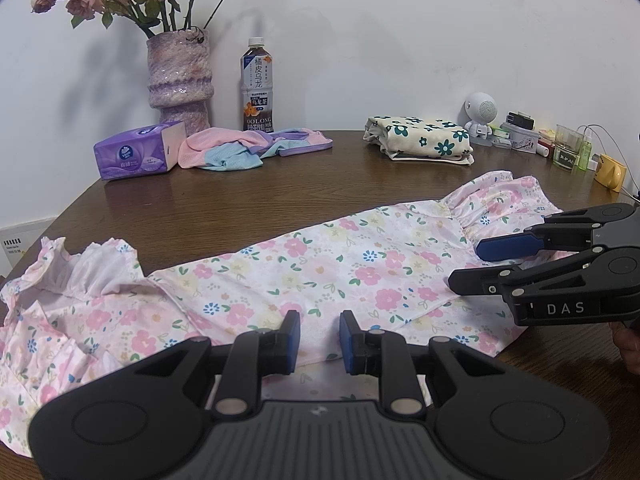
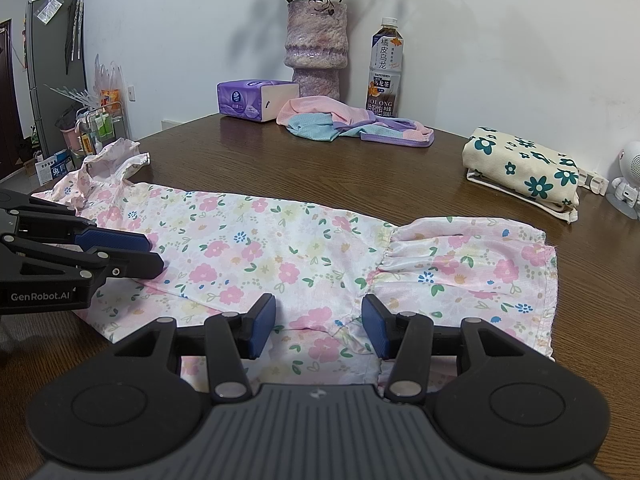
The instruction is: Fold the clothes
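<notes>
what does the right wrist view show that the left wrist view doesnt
Only the right wrist view: a grey cabinet and a cluttered rack past the table's left end.

Only the left wrist view: small jars and bottles and a yellow item along the wall at the table's right end.

Both: the floral dress spread flat on the wooden table, the left claw and right claw open over its near edge, the vase, tea bottle, tissue pack, pastel garment and folded cream cloth.
</notes>
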Demonstrator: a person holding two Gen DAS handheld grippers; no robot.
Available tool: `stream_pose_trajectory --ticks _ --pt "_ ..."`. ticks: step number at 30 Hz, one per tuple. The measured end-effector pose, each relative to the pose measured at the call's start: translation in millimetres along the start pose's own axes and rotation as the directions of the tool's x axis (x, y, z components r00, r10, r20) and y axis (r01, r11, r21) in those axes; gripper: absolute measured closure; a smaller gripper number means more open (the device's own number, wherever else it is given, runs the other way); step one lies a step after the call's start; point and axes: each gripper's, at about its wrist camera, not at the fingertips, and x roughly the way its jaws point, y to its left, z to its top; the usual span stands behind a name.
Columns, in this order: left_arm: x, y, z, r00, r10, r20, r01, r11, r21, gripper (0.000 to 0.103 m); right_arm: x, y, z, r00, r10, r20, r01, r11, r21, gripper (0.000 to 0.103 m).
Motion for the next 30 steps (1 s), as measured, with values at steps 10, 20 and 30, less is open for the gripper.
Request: stream_pose_trajectory --ticks 10,20,30 --pt "0 0 0 1.000 0.000 0.001 0.000 1.000 0.000 0.083 0 0 0 1.000 0.000 0.000 0.000 1.000 0.000 0.054" --pt "-11 -8 3 0.998 0.008 0.055 -0.008 1.000 -0.004 0.083 0 -3 0 1.000 0.012 -0.002 -0.011 1.000 0.014 0.054" --pt "-2 -36 18 0.995 -0.084 0.050 0.084 0.996 0.013 0.083 0 -4 0 1.000 0.024 0.000 -0.024 0.999 0.025 0.052"
